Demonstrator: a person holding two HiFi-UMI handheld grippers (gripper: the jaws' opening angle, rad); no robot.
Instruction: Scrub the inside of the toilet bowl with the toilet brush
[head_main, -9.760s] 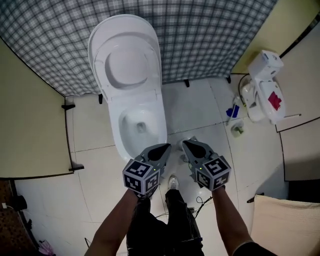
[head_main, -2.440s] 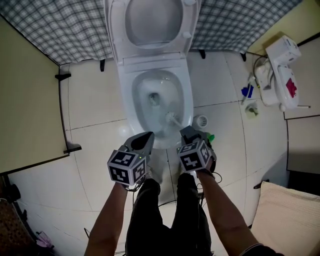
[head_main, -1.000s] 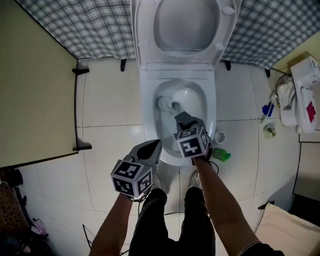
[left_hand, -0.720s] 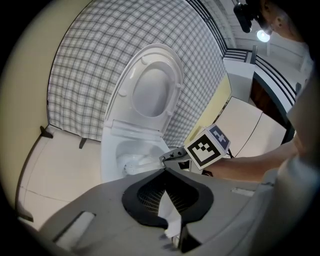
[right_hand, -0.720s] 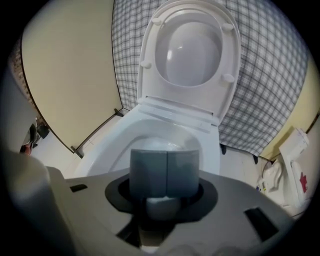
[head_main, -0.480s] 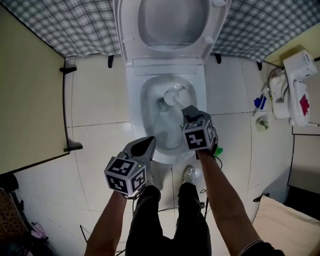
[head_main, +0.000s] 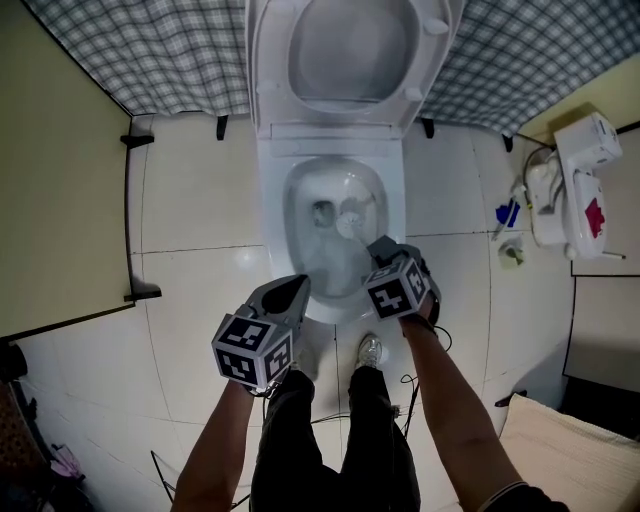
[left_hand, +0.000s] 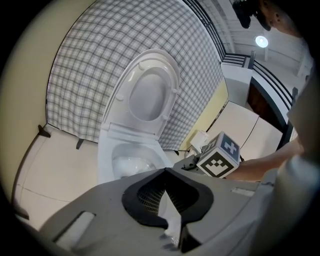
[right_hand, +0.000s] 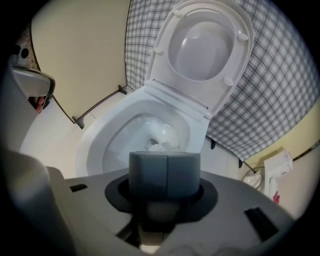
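The head view looked steeply down from above the toilet bowl. Both gripper views faced it low and near, the right one closest; all three shared its raised lid.

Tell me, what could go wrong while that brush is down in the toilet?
The toilet brush is in the wet toilet bowl; a quick sweep might flick water onto the shoe just in front. The right gripper alone clamps it, so hard scrubbing could twist it loose.
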